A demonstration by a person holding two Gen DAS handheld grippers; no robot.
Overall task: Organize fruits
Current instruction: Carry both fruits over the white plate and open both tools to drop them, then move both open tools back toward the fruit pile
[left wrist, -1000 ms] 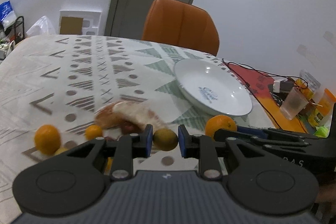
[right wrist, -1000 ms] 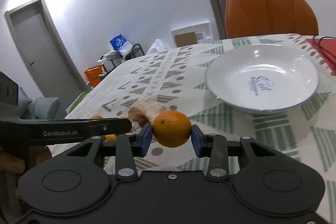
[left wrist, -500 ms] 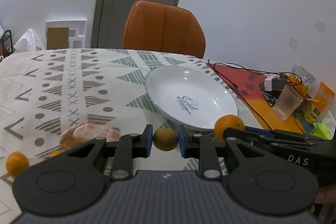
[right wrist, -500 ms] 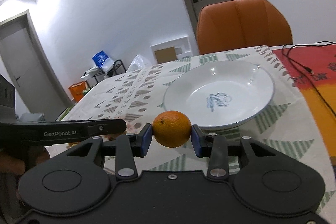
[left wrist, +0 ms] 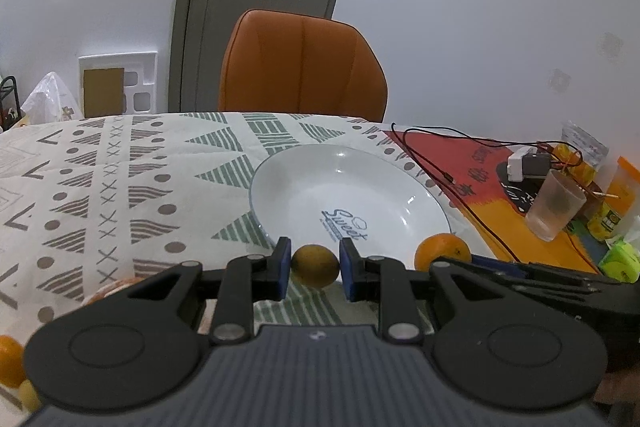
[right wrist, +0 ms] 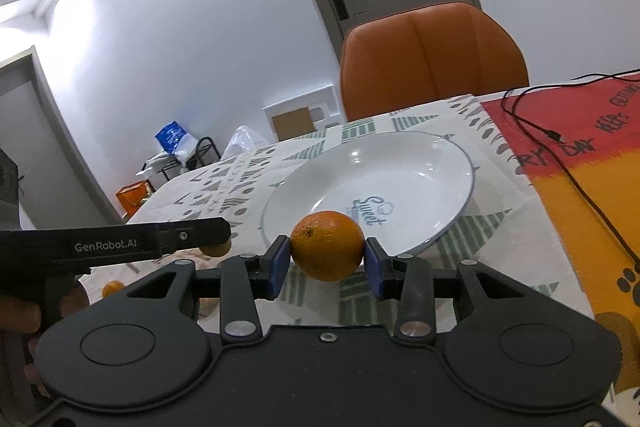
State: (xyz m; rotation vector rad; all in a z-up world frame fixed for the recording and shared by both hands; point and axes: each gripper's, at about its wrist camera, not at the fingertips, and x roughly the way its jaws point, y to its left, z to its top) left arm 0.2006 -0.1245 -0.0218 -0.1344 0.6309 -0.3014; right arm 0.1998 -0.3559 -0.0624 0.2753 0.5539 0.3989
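- Two claws in play, one in each of my hands. My left gripper [left wrist: 314, 269] is clamped on a small yellow-green fruit [left wrist: 315, 265]; my right gripper [right wrist: 326, 263] is clamped on an orange [right wrist: 327, 245].
- Both blue pads press on each fruit's sides; each fruit sits between the fingertips, clear of the tablecloth [left wrist: 120, 179].
- Plates: one. White plate [left wrist: 420, 203], blue rim, "Sweet" printed in its well, nothing in it.
- From the left wrist, the small fruit hangs just in front of the plate's near rim. The orange shows to its right, also by the near rim, with the right gripper's black body below it.
- From the right wrist, the orange overlaps the plate's near edge. My left gripper reaches in from the left, and its fruit peeks out under the tip.
- Loose fruit on the cloth: one small orange fruit [left wrist: 10, 361] at the far left edge of the left view, with a pale yellowish one [left wrist: 30, 395] just below it. The right wrist shows one small orange fruit [right wrist: 113, 288] low on the left; whether it is the same one, I cannot tell.
- An orange-pink lump [left wrist: 116, 287] lies half hidden behind my left gripper; I cannot tell what it is.
- Chairs: one, orange chair [left wrist: 304, 67], at the far side of the table.
- Cups: one frosted cup [left wrist: 554, 207], on the red and orange mat [left wrist: 452, 155] to the right of the plate.
- One thin black cable [left wrist: 440, 167] crosses that mat.
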